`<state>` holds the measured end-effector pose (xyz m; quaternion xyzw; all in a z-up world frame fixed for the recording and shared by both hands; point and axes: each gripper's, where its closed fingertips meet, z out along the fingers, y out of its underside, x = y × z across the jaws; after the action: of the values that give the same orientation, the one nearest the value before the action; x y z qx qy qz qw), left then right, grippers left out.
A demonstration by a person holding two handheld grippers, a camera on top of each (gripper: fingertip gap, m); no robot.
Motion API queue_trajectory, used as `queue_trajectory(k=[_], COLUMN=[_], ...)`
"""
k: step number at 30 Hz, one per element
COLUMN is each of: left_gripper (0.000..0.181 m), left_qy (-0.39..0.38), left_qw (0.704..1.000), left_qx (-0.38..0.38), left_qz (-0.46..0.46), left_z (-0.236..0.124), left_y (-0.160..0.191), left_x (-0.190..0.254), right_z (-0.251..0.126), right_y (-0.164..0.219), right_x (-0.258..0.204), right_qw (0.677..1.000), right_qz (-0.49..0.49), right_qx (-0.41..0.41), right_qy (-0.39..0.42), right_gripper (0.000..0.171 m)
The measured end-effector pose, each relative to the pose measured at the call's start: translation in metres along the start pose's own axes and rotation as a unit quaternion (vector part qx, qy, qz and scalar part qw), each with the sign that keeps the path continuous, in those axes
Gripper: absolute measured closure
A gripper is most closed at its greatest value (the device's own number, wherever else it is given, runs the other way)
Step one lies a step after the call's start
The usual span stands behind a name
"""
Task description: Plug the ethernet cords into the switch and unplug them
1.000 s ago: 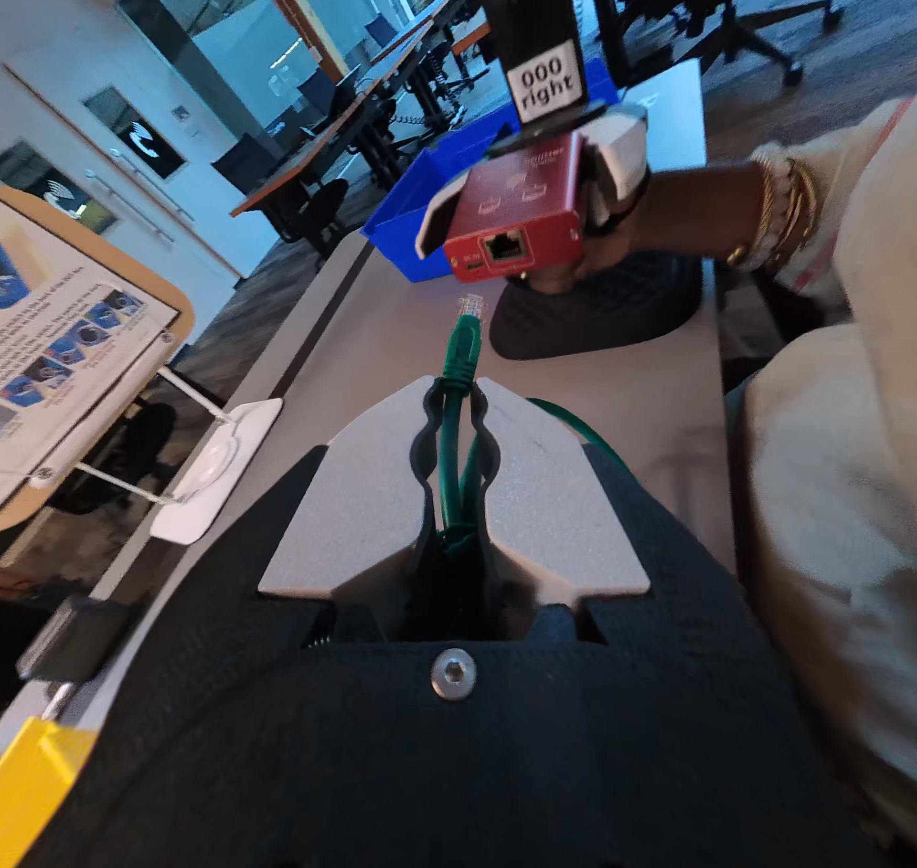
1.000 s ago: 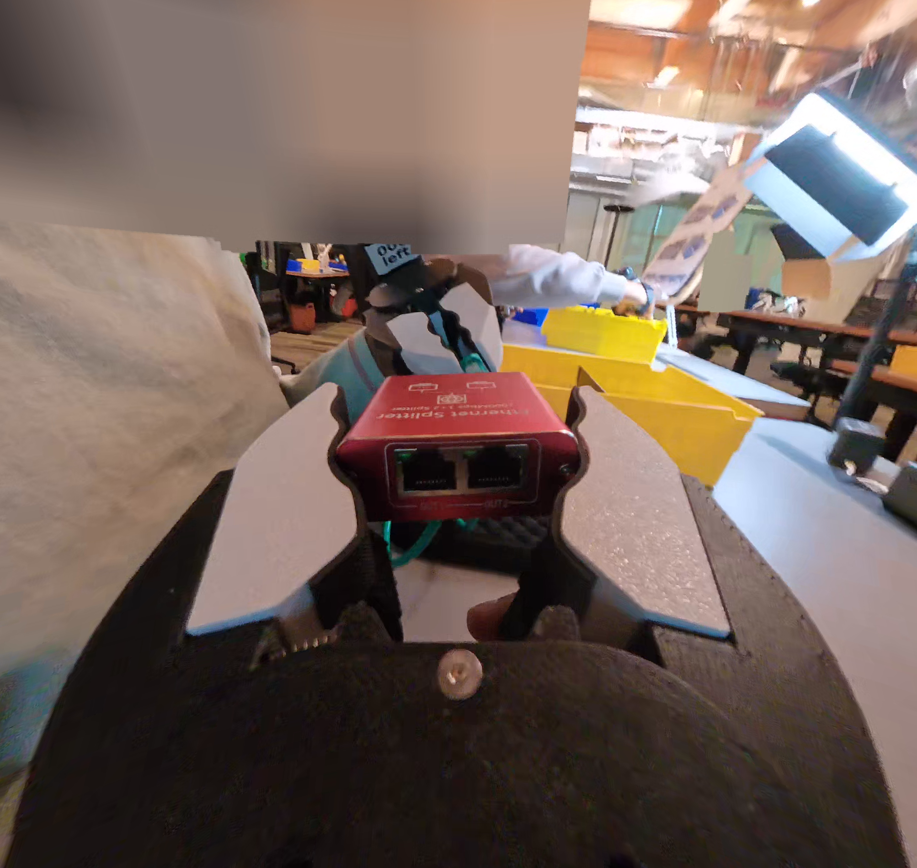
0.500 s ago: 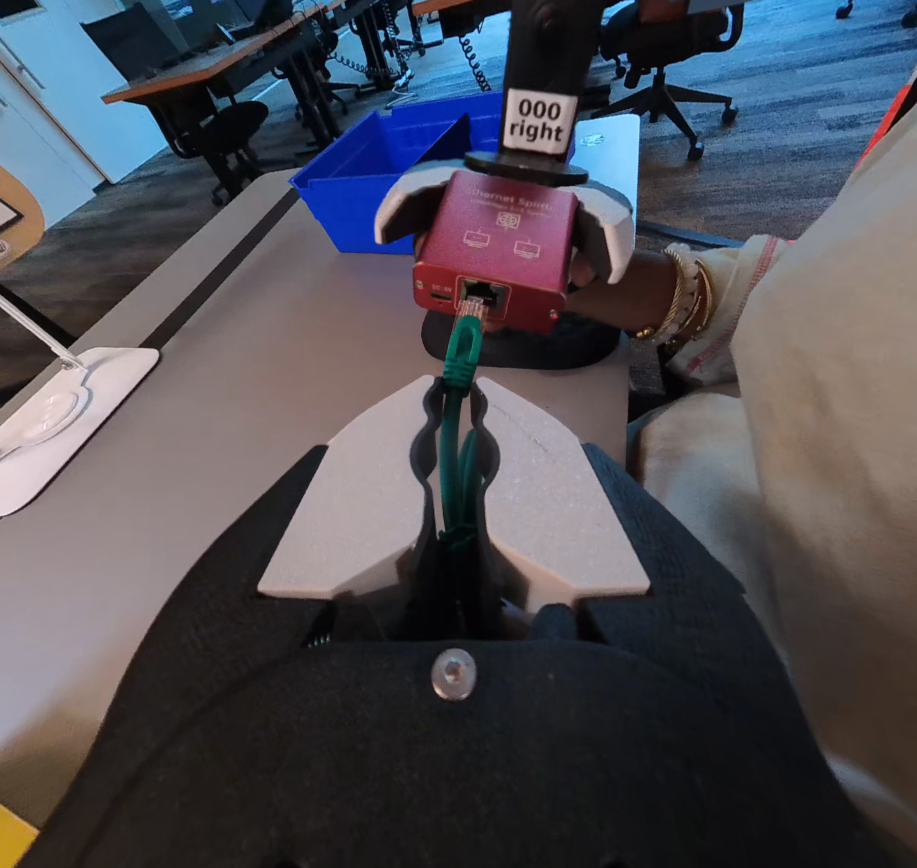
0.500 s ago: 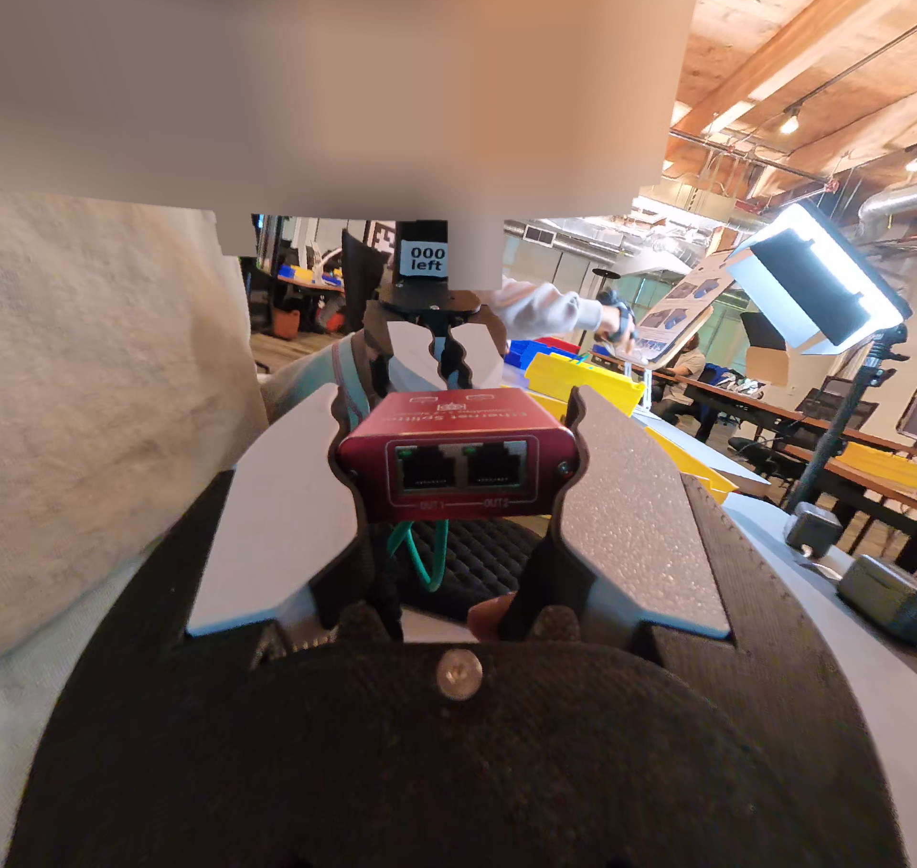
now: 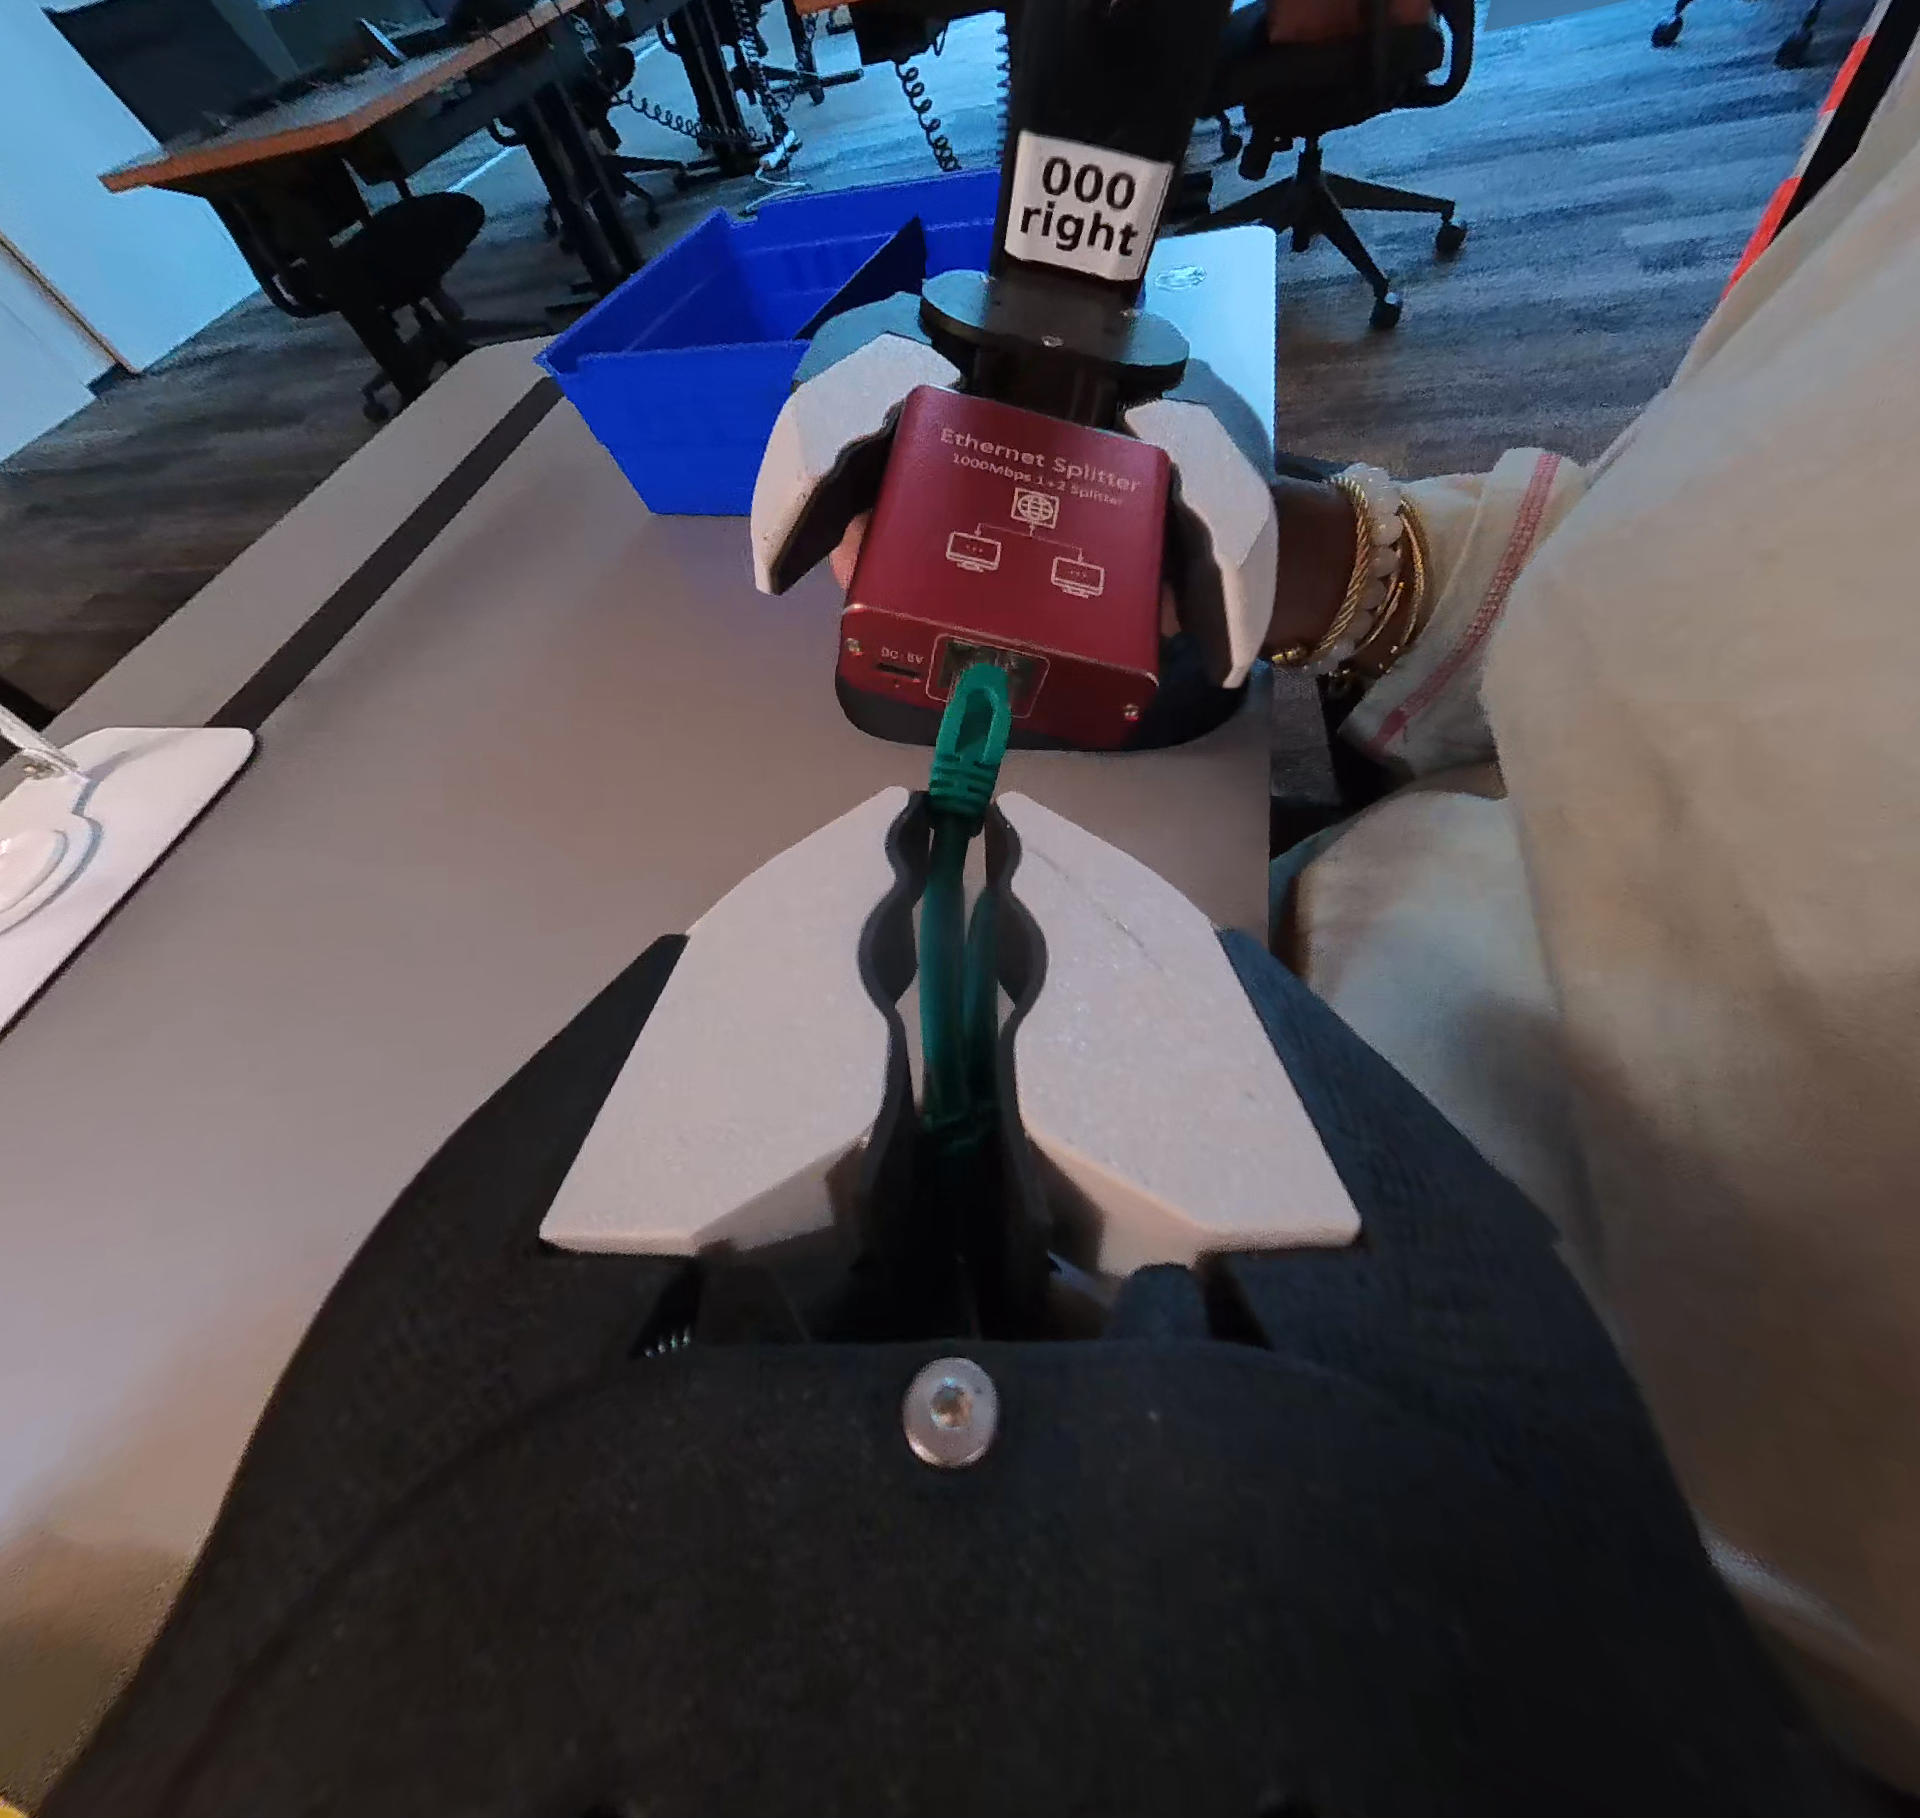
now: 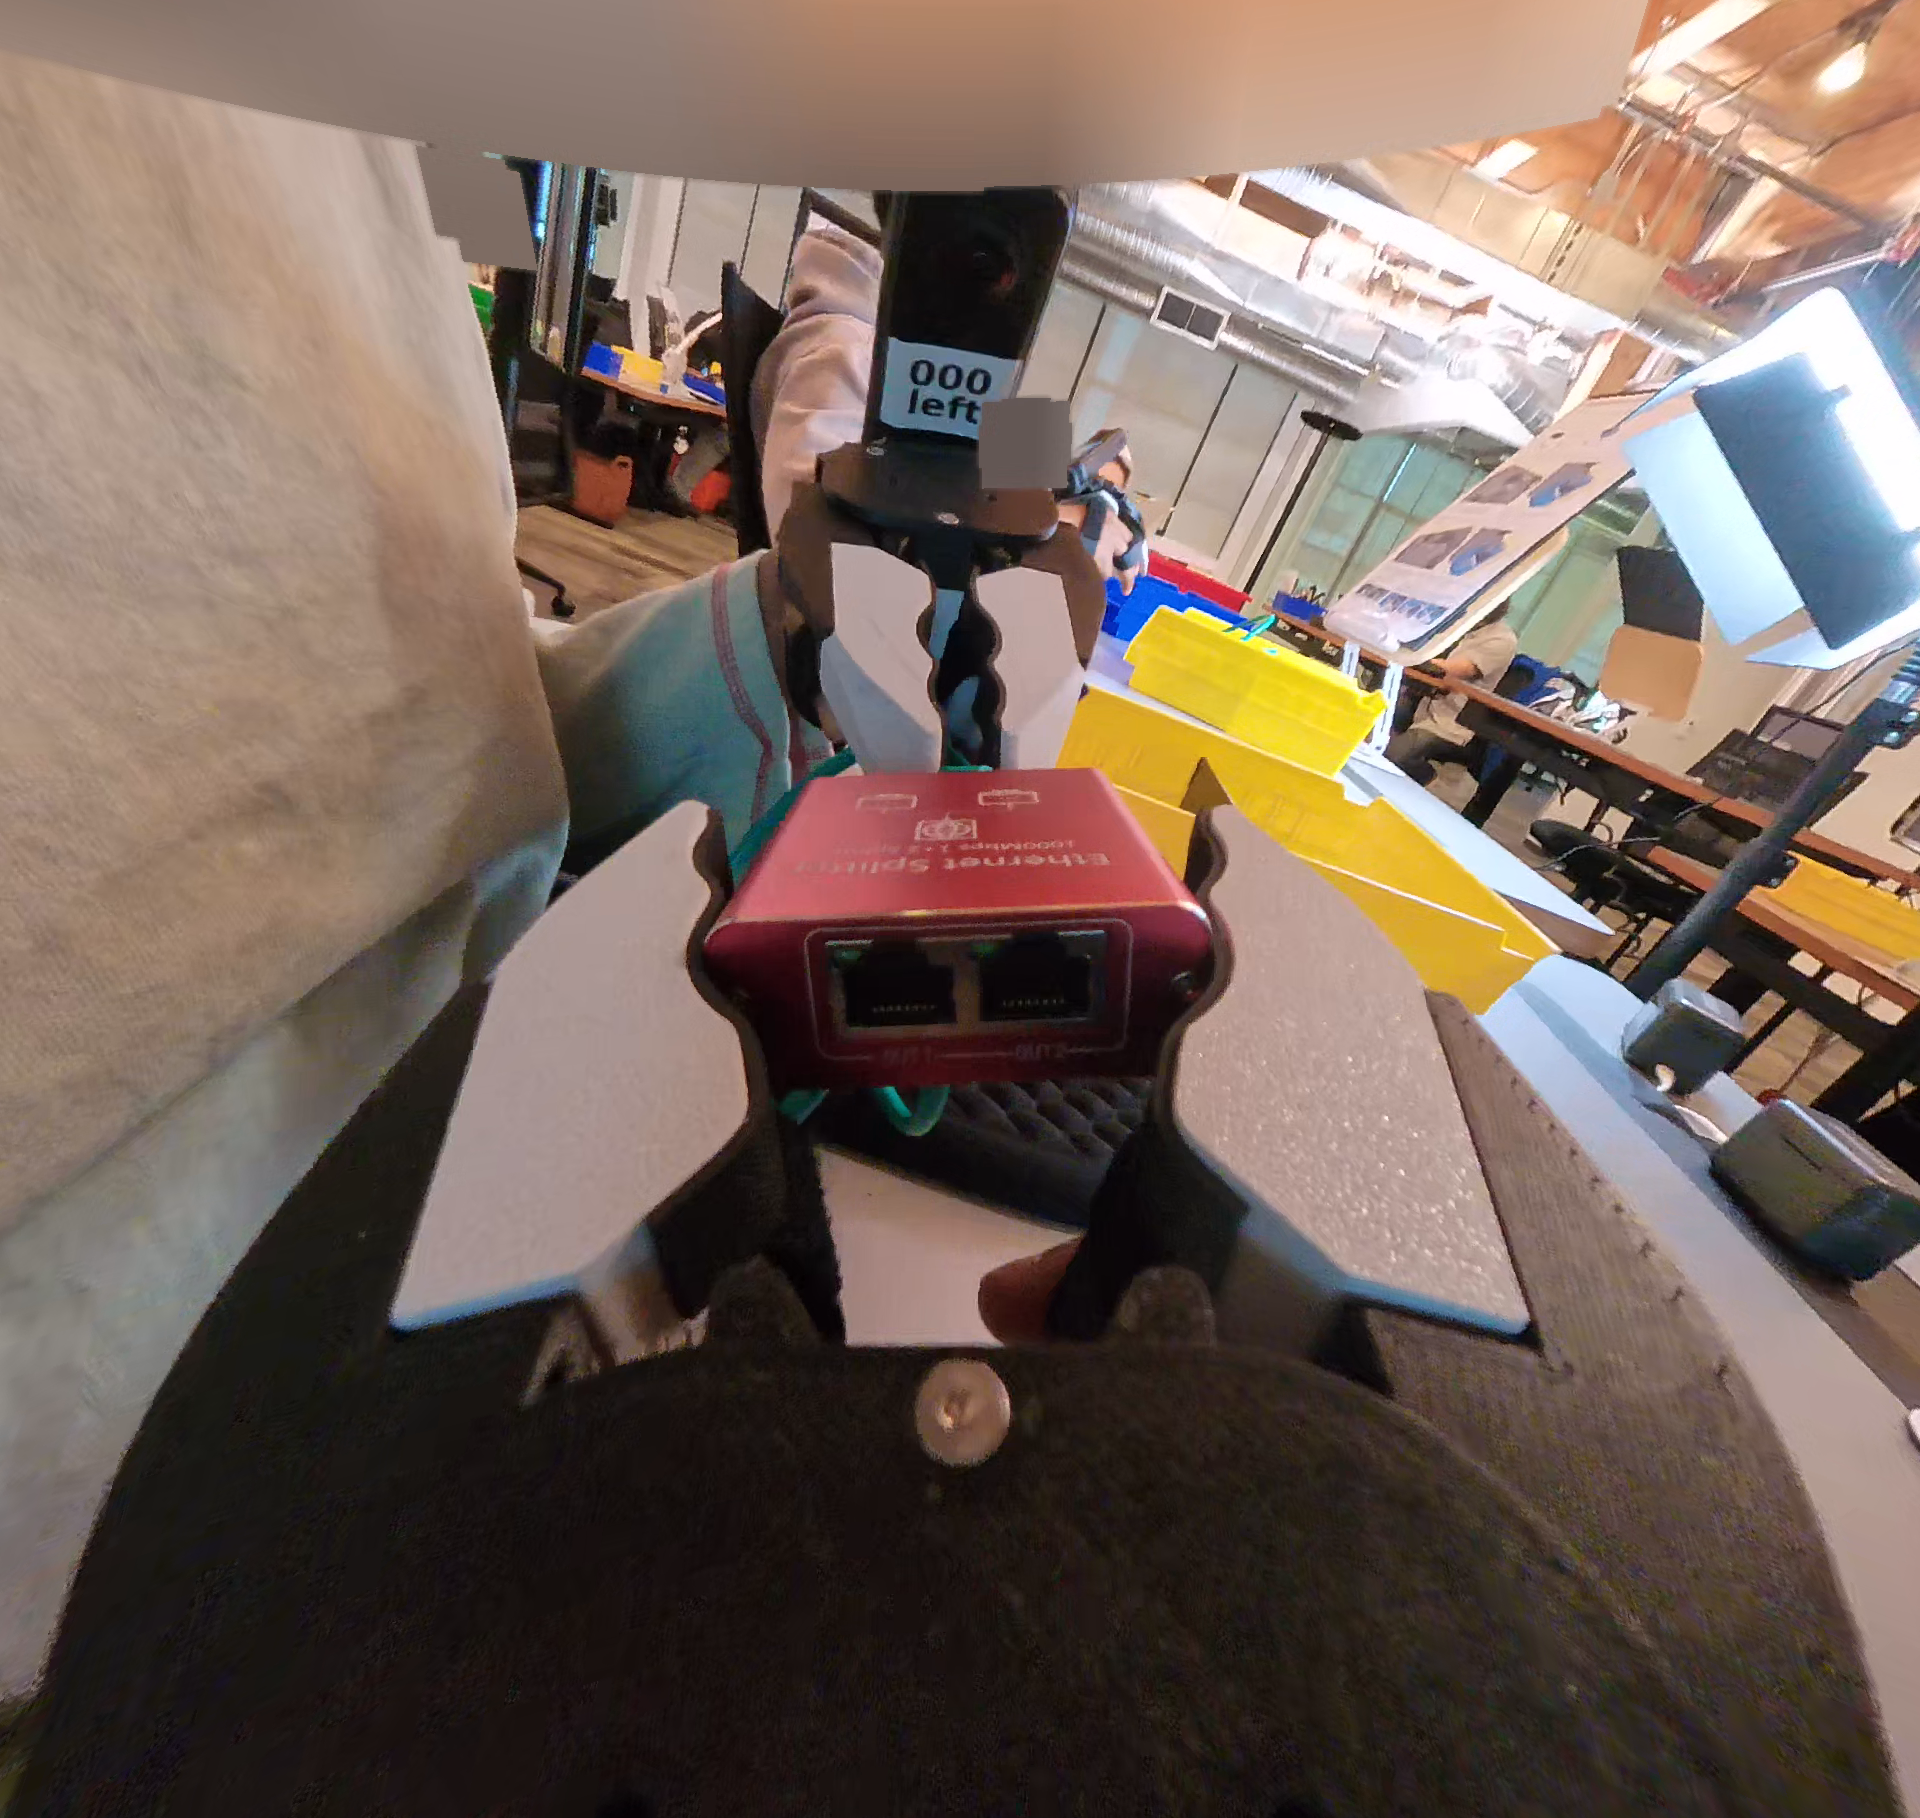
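My right gripper point(image 6: 956, 864) is shut on a small red metal switch point(image 6: 961, 911) and holds it above the table. It also shows in the left wrist view point(image 5: 1013, 521), where the switch point(image 5: 1013, 547) faces me with its single port. My left gripper point(image 5: 951, 812) is shut on a green ethernet cord point(image 5: 948, 947). The cord's green plug point(image 5: 971, 729) sits in that single port. In the right wrist view the two ports on the near face are empty. The left gripper point(image 6: 961, 740) shows behind the switch, and a loop of green cord point(image 6: 904, 1114) hangs below it.
A blue bin point(image 5: 717, 376) stands on the grey table point(image 5: 468, 885) behind the switch, and a black mat point(image 5: 1195, 719) lies under it. A white stand base point(image 5: 94, 833) is at the left. Yellow bins point(image 6: 1278, 760) stand to the right. The person's beige sleeve point(image 5: 1662, 937) fills the right side. Less than 4 cm separates the two grippers' tips.
The two grippers have come together. The green plug was short of the switch a second ago, touched the port half a second ago, and now sits in it.
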<state>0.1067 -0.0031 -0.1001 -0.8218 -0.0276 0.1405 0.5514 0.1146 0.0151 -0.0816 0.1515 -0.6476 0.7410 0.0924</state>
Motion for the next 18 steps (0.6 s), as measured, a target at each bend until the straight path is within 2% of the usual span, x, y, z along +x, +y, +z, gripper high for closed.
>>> queue_trajectory(k=[4,7,10,13,16,18], left_gripper=[0.172,0.172,0.172,0.172,0.171,0.171], left_qy=[-0.002,0.011,-0.006,-0.005,-0.052,-0.085], left_qw=[1.000,1.000,1.000,1.000,0.997,0.993], left_qx=[-0.003,0.013,-0.019,-0.003,0.017,0.042], left_qz=[0.007,0.000,0.012,0.018,0.046,0.075], left_z=[0.000,0.001,0.004,0.003,-0.003,-0.009], left_y=[0.001,-0.004,0.005,0.001,-0.005,-0.015], left_x=[0.000,0.003,0.000,0.001,-0.011,-0.017], right_z=[0.001,0.000,-0.001,-0.001,0.001,0.002], right_y=[0.007,0.005,0.018,0.017,0.025,0.013], right_x=[0.000,-0.002,-0.001,0.000,0.008,0.019], right_qw=[0.999,0.999,0.996,0.996,0.991,0.992], right_qz=[0.007,0.018,0.018,0.022,0.007,0.041], right_qx=[-0.042,-0.043,-0.087,-0.085,-0.126,-0.085], right_qy=[-0.002,-0.006,0.002,0.007,0.043,0.082], right_gripper=[0.086,0.086,0.086,0.086,0.086,0.085])
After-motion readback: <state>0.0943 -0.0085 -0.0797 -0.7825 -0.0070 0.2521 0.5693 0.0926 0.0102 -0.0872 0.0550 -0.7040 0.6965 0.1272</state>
